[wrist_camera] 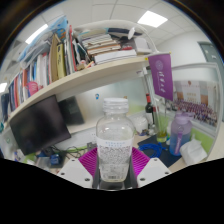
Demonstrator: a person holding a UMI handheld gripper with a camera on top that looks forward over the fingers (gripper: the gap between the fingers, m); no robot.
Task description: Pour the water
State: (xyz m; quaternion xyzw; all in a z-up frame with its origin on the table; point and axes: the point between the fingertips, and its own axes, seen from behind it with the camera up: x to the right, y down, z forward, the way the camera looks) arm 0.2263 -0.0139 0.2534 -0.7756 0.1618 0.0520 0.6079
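1. A clear plastic bottle with a white cap [114, 141] stands upright between the gripper [115, 166] fingers, whose magenta pads [88, 160] flank its lower body.
2. The fingers appear closed against the bottle's sides, apparently holding it; contact on both sides looks likely.
3. The cap is on and the bottle untilted, so pouring has seemingly not begun.
4. Beyond, a cluttered table [165, 152] carries a purple-tinted cup [180, 128], below a bookshelf [75, 70].
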